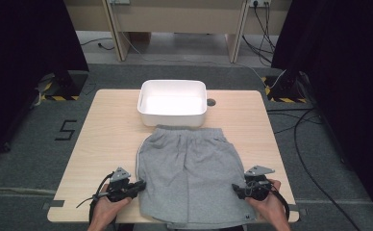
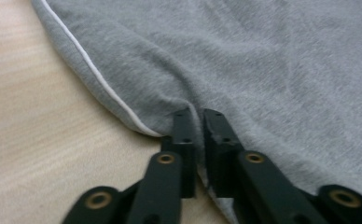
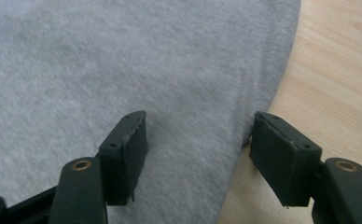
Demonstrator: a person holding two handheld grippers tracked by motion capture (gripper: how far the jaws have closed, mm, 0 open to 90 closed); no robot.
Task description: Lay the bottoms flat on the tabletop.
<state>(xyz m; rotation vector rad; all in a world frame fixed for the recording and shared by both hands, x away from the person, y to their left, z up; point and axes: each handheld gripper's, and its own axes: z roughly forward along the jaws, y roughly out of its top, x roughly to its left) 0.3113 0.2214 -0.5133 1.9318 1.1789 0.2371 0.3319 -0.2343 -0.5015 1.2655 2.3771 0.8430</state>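
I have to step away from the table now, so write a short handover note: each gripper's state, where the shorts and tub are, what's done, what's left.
Left gripper: shut, pinching the grey shorts at their piped left hem.
Right gripper: open, fingers straddling the shorts' right edge, not yet pinching.
The shorts lie flat on the table, waistband toward the empty white tub at the far edge.
Done: shorts spread out, left grip taken.
Left: close the right gripper on the hem; after that, probably fold the shorts and perhaps put them in the tub.
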